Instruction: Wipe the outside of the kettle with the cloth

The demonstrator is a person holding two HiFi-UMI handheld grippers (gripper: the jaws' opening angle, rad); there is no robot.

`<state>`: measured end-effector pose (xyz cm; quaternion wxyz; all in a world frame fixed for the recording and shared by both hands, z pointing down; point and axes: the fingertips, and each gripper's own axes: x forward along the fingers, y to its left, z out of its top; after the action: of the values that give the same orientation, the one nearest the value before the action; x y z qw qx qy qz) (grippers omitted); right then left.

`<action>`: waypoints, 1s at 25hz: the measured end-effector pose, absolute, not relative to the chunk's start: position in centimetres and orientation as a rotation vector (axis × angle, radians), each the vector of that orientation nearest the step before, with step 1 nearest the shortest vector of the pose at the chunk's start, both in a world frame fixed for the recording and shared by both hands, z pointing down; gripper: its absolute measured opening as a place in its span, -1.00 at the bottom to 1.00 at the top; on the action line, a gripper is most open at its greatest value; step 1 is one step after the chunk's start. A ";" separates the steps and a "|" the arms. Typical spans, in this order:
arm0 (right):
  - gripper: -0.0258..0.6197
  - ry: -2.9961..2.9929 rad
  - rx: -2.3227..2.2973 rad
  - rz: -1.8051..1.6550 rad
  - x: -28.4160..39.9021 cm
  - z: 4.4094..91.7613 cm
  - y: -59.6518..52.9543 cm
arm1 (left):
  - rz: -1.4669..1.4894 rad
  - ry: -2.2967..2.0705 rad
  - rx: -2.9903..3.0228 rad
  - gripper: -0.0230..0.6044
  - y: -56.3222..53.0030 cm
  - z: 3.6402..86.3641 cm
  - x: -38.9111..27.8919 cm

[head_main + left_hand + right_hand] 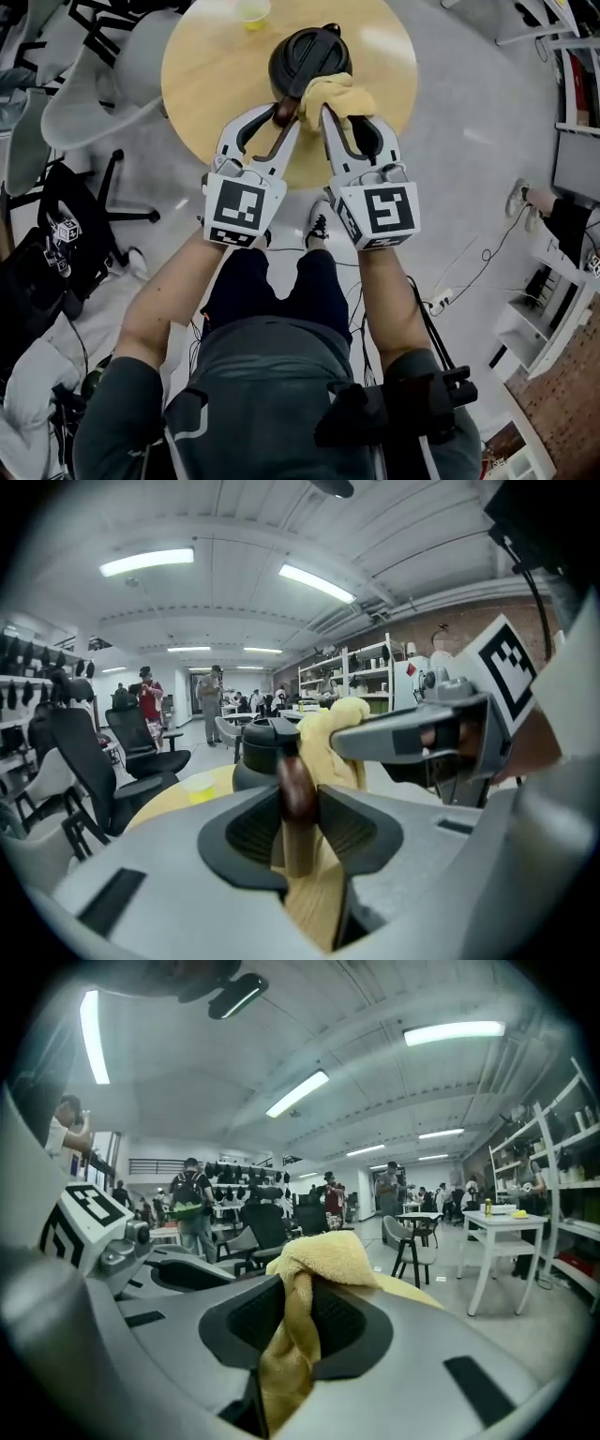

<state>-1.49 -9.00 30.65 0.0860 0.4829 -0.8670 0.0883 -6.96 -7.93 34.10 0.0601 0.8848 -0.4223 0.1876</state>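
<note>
The person's bare forearms reach out side by side, each hand carrying a tool with a marker cube on its back. The left tool point(298, 803) is clamped on the brown handle point(296, 778) of the kettle, both pads pressed to it. Just beside it, the right tool point(330, 112) is closed on the yellow cloth point(339, 94). A fold is pinched between its pads, and the rest bunches up over the tips and hangs below them. The two tools nearly touch at their tips.

Right ahead of them the black kettle point(307, 58) stands upright on the round wooden desk point(202, 66), about at its middle, lid on. The bunched cloth lies against the kettle's near side, to the right of the handle. Past the kettle, at the desk's far edge, sits a small yellow-green cup point(253, 11), well apart from it. A grey chair point(103, 94) stands at the desk's left on the pale floor point(469, 169).
</note>
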 end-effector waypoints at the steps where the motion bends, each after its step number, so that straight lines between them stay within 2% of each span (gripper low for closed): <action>1: -0.61 -2.582 1.441 0.247 -1.5 31.2 -8.9 | 0.548 -1.290 2.668 -0.53 -7.9 34.1 -7.0; 12: -0.61 -2.529 1.455 0.339 -2.3 40.3 -8.3 | 0.420 -1.346 2.585 -0.55 -8.0 34.7 -7.6; 17: -0.61 -2.498 1.435 0.392 -3.2 45.5 -8.6 | 0.454 -1.342 2.624 -0.54 -8.1 35.1 -7.8; 25: -0.61 -2.450 1.412 0.447 -2.5 46.1 -8.8 | 0.540 -1.265 2.607 -0.53 -8.5 35.5 -7.6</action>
<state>-2.52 -8.77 46.12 0.1391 0.4884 -0.8475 0.1545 -7.61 -8.50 35.50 0.0969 0.8803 -0.4272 0.1822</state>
